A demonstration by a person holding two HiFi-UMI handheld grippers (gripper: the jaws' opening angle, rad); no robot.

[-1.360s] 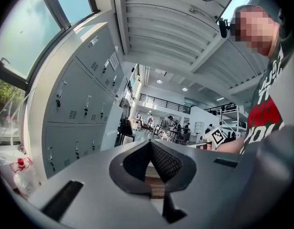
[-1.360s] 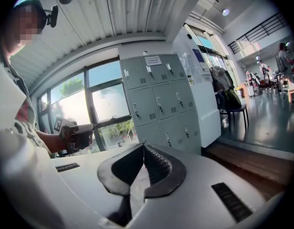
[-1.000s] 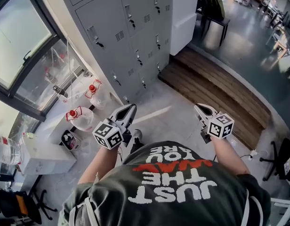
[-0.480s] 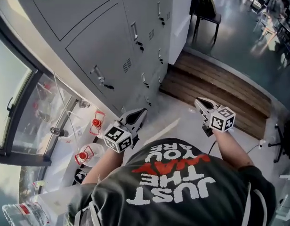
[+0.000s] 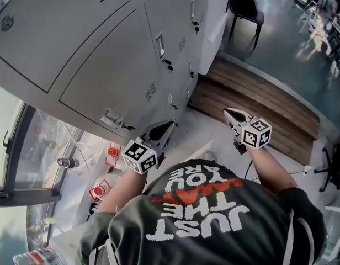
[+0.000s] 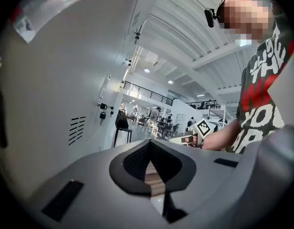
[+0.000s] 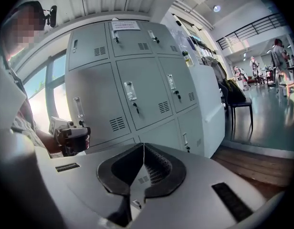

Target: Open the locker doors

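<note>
Closer than a second ago, the locker doors [image 5: 112, 70] are standing closed just ahead of my left hand-held gripper [image 5: 168, 126]; my right hand-held gripper [image 5: 228, 112] is hovering farther off, both pinched together, empty.

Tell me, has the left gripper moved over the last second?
Yes. The left gripper has come forward, toward the lockers: they were well ahead of it before, and now stand close beside its shut jaws.

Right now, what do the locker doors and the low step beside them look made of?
Locker doors: likely painted sheet metal, matte light grey; punched vent slots suggest it. Low step: apparently wood planks, brown, with visible board seams.
</note>
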